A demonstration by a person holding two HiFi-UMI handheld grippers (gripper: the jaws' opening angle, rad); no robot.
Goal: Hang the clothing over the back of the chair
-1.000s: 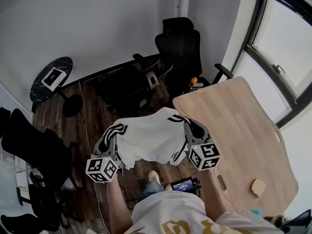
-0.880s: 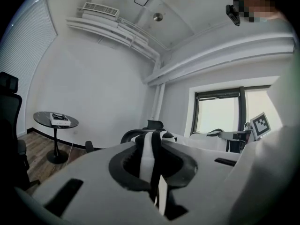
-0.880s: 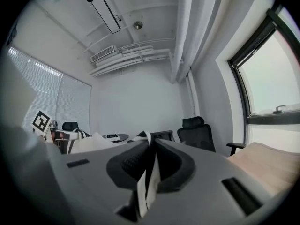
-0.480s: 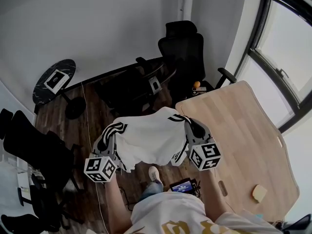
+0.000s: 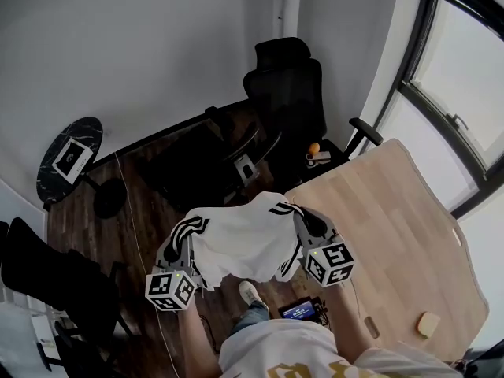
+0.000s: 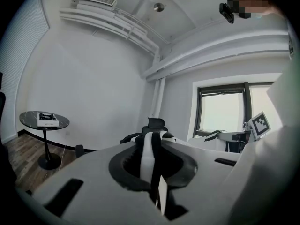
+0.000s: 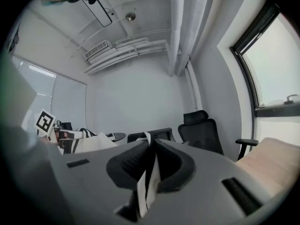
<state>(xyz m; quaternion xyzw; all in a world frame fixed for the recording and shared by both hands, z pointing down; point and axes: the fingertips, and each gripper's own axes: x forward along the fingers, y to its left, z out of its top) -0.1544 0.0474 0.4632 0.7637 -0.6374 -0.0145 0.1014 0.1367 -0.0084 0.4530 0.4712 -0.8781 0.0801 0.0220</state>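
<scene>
Left gripper view: left gripper (image 6: 152, 146) jaws are clenched on the clothing (image 5: 244, 239) w/ striped edge; right gripper (image 7: 147, 163) likewise pinched on cloth. Garment is held spread btwn both, off the floor. Carry step, prob.; black chair (image 5: 287, 85) well ahead, so approach needed, then a lift over its back.

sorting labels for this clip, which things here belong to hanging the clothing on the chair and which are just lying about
Part of the job: white striped garment, shut in the left gripper and right gripper; black high-backed chair, probably the one meant.
Lying about: wooden table; yellow lump on it; round side table; small orange thing.
</scene>
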